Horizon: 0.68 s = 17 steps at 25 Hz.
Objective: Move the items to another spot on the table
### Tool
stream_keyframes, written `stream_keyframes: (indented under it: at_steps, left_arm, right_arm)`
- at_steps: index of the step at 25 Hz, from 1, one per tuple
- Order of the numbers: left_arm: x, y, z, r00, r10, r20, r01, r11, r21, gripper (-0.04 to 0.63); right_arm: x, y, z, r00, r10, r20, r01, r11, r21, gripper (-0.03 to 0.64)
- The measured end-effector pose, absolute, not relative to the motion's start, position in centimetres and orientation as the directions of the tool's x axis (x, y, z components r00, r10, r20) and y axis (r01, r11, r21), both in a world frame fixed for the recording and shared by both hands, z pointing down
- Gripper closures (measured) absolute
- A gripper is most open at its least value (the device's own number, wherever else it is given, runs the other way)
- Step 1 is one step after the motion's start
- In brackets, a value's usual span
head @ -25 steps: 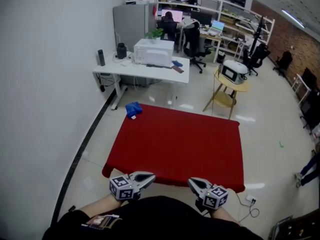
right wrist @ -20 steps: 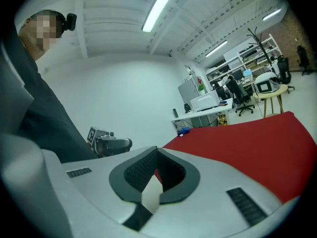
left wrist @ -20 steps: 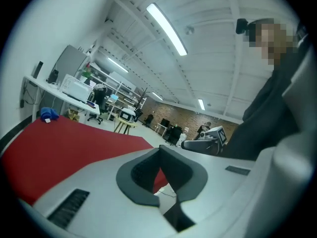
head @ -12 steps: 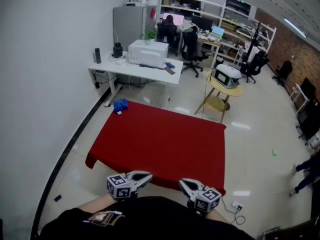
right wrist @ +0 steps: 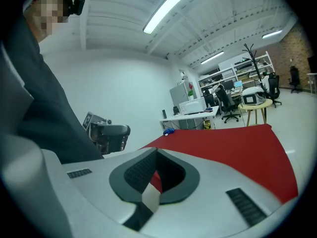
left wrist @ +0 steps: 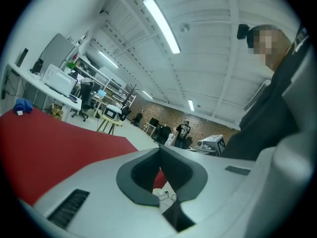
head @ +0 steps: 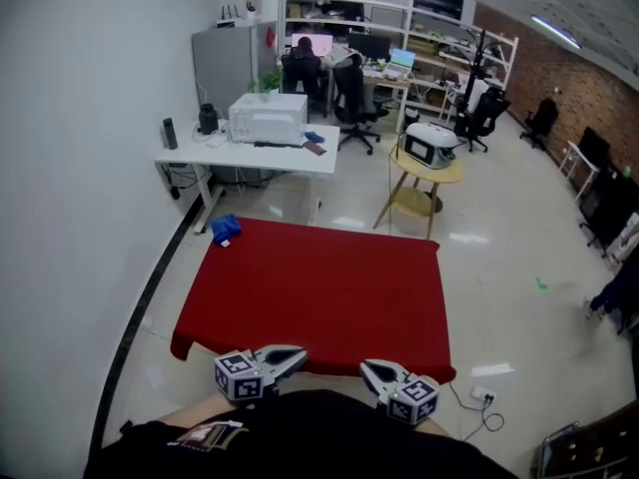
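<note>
A red-covered table (head: 319, 287) stands in front of me. The only item on it is a small blue bundle (head: 226, 230) at the far left corner, also visible as the blue bundle (left wrist: 22, 105) in the left gripper view and the blue bundle (right wrist: 168, 131) in the right gripper view. My left gripper (head: 300, 353) and right gripper (head: 367, 367) hover close to my body at the table's near edge, tips pointing at each other. The left gripper (left wrist: 159, 150) and the right gripper (right wrist: 157, 152) both have their jaws shut, with nothing between them.
A white desk (head: 250, 153) with a white appliance (head: 268, 118) stands beyond the table. A round yellow side table (head: 427, 173) is at the back right. Office chairs and shelves fill the far room. A cable and socket (head: 481, 397) lie on the floor to the right.
My head view has shifted, so the table and blue bundle sit further left in the picture. Both grippers stay shut at the near edge by my body.
</note>
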State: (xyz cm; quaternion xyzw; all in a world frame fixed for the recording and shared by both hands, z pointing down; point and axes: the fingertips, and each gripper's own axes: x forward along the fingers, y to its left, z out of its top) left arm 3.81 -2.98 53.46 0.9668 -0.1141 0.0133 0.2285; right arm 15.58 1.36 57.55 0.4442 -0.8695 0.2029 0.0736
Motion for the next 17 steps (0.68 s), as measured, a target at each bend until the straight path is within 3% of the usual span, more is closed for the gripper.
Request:
stream_keyframes:
  at_steps: [17]
  left_arm:
    - [2.6,-4.7,52.9,0.973,-0.226,0.048,-0.222,-0.857,0.465,0.595]
  right_arm:
    - [15.4,0.2,55.8,-0.591,-0.742,0.318,-0.805,0.521,-0.283,0.615]
